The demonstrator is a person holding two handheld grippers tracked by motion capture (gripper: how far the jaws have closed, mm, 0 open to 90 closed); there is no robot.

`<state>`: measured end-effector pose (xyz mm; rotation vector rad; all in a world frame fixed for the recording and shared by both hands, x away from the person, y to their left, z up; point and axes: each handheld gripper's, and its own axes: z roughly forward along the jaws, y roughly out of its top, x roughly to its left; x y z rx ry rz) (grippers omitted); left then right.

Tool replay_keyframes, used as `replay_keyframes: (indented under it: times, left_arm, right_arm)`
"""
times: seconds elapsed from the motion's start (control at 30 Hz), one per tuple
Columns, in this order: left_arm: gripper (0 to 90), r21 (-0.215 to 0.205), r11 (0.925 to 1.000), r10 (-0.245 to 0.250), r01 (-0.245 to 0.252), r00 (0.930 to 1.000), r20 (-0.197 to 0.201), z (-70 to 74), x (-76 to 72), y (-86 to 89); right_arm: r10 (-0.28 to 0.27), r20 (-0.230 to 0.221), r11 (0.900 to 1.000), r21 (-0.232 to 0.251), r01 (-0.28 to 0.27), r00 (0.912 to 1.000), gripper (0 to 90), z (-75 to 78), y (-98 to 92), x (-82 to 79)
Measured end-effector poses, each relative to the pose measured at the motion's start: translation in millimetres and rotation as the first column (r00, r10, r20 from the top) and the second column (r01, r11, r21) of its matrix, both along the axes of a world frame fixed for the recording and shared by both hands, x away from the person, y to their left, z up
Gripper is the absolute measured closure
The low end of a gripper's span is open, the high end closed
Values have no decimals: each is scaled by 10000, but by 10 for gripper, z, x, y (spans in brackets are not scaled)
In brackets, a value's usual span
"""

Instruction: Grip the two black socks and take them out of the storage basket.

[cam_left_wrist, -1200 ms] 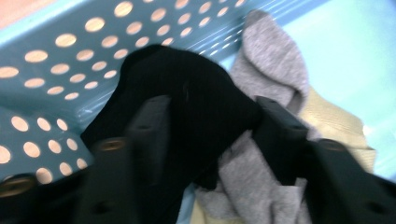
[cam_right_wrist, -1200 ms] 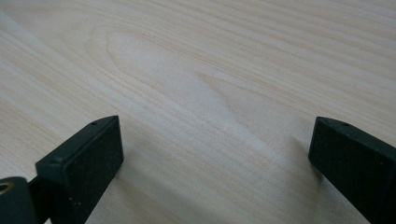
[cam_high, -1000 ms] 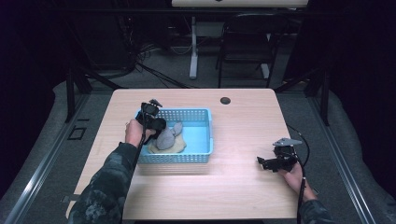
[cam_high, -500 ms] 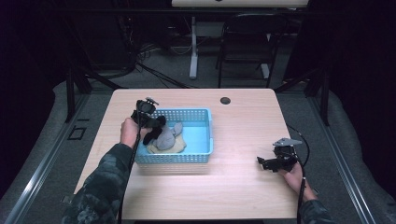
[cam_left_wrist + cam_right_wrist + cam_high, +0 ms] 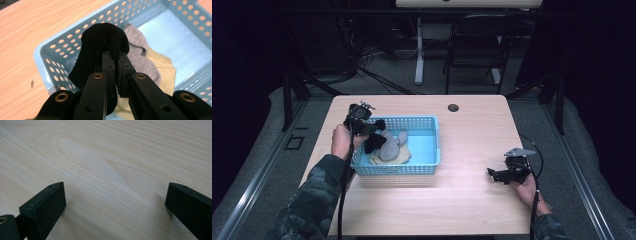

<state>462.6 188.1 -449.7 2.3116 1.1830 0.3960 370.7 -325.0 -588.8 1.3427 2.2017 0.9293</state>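
Left gripper (image 5: 113, 56) has its jaws clamped tight on the black sock (image 5: 100, 50), pinching a fold of it, and the sock hangs over the near-left corner of the blue basket (image 5: 50, 65). Under it in the basket lie a grey sock (image 5: 140, 55) and a pale yellow cloth (image 5: 162, 72), the grey one on top of the yellow. Over on the right, the right gripper (image 5: 115, 200) sits low over the bare wooden table (image 5: 105, 150), jaws spread wide, nothing between them

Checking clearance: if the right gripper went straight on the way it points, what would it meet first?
Probably the bare light wooden tabletop: the right gripper, jaws wide open and empty, points down at it; depth unclear.
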Motion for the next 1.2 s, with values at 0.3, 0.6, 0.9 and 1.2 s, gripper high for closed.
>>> replay_keyframes:
  times: [0.3,0.6,0.9,1.2]
  left_arm:
    - [867,-258,9996,-124,133,9993,351,275,-59,62]
    - [866,-329,9986,-393,416,9968,690,584,-122,59]
    - [866,-404,9978,-489,516,9966,657,820,-171,152]
    - [865,-376,9986,-326,367,9942,1022,1174,-283,377]
  right_arm:
    - [-14,10,10000,30,14,10000,25,-1,2,-1]
    - [-23,7,10000,34,23,10000,25,-1,2,-3]
    - [-27,4,10000,37,27,10000,25,-1,2,-5]
    - [-31,8,10000,44,31,10000,25,-1,2,-6]
